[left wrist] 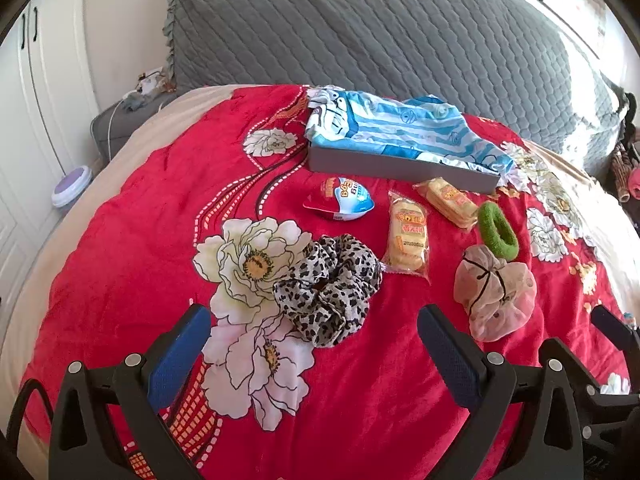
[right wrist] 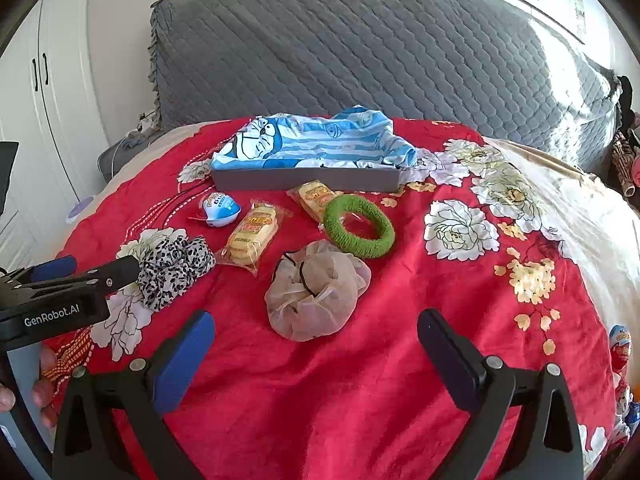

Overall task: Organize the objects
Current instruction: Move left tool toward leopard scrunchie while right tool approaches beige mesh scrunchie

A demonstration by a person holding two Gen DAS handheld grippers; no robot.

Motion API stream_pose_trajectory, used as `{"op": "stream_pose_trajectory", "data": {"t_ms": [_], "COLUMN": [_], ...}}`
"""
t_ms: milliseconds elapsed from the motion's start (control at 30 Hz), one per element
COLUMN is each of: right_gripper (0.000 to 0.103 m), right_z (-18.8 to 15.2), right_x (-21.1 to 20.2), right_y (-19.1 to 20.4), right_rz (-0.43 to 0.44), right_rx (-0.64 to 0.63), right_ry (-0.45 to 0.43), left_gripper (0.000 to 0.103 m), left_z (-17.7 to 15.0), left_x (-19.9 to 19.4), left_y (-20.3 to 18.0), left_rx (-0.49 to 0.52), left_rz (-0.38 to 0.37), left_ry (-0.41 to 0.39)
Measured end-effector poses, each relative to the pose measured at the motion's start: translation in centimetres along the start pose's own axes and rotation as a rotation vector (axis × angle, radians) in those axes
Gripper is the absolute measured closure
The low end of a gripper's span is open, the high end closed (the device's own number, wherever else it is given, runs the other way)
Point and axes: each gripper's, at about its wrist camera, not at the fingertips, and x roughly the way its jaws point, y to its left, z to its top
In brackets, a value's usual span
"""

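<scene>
Left gripper (left wrist: pixel 314 354) jaws spread wide and empty, leopard scrunchie (left wrist: pixel 327 288) at 12 o'clock just ahead, right gripper (right wrist: pixel 316 354) likewise spread and empty, beige scrunchie (right wrist: pixel 316 290) at 12 o'clock, green hair tie (right wrist: pixel 359 226) beyond it, grey tray (right wrist: pixel 306 178) farther back on red bedspread (right wrist: pixel 400 320).

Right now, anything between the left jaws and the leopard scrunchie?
Nothing visible. The left gripper is open, and the leopard scrunchie lies just ahead on the red blanket with only bare fabric between. The snack packet lies beyond it, to the right.
</scene>
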Motion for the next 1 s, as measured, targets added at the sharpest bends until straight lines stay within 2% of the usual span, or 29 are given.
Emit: {"op": "stream_pose_trajectory", "data": {"t_ms": [367,1000], "right_gripper": [0.001,0.001], "right_z": [0.3,1.8], "right_x": [-0.5,-6.6], "right_y": [0.0,-0.8], "right_rz": [0.011,0.035], "right_rx": [-0.008,-0.021], "right_ry": [-0.004,-0.027], "left_gripper": [0.0,0.0], "left_z": [-0.1,-0.2], "left_x": [-0.7,-7.2], "left_y": [0.1,-0.7], "left_rx": [0.007,0.0], "left_rz": [0.015,0.041], "left_ry": [0.0,-0.054]}}
